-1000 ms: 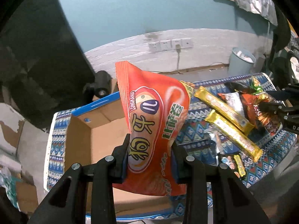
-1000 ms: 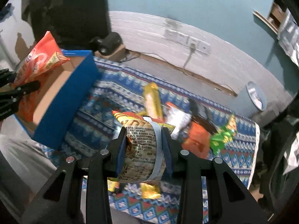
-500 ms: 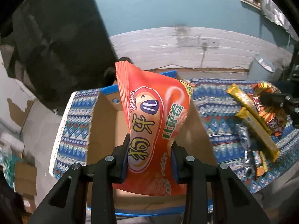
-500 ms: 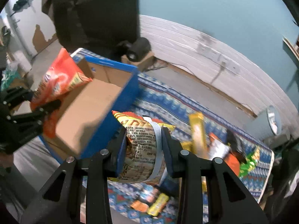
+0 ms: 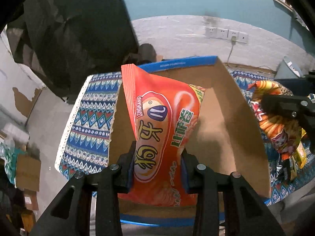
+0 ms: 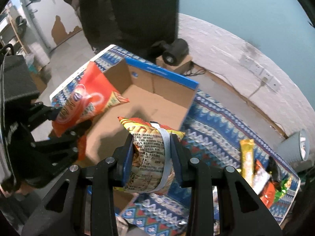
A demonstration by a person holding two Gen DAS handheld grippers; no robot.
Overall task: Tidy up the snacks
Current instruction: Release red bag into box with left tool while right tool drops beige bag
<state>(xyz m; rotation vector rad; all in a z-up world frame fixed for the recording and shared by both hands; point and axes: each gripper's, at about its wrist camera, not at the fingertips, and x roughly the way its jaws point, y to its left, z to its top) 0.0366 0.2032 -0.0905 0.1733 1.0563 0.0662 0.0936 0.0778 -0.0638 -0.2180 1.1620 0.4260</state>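
My left gripper (image 5: pixel 157 157) holds an orange snack bag (image 5: pixel 163 118) upright over the open cardboard box (image 5: pixel 226 108) with the blue rim. Its jaws are opening, and the pads still press on the bag between them. In the right wrist view the same orange snack bag (image 6: pixel 88 98) hangs from the left gripper (image 6: pixel 69 122) above the box's left side. My right gripper (image 6: pixel 151 147) is shut on a yellow-and-red snack bag (image 6: pixel 145 157), printed back facing me, just over the box (image 6: pixel 157 106) near its right wall. That yellow-and-red snack bag (image 5: pixel 279 129) shows right of the box.
The box stands on a blue patterned cloth (image 6: pixel 216 129). Loose snacks, among them a gold bar (image 6: pixel 246 157), lie at the cloth's right end. A grey bin (image 6: pixel 295 147) stands on the floor beyond. A black round device (image 6: pixel 175 51) sits behind the box.
Both grippers have moved left with their bags. The orange bag now hangs over the box's inside, and the yellow-and-red bag has come from the loose snacks to the box's right wall.
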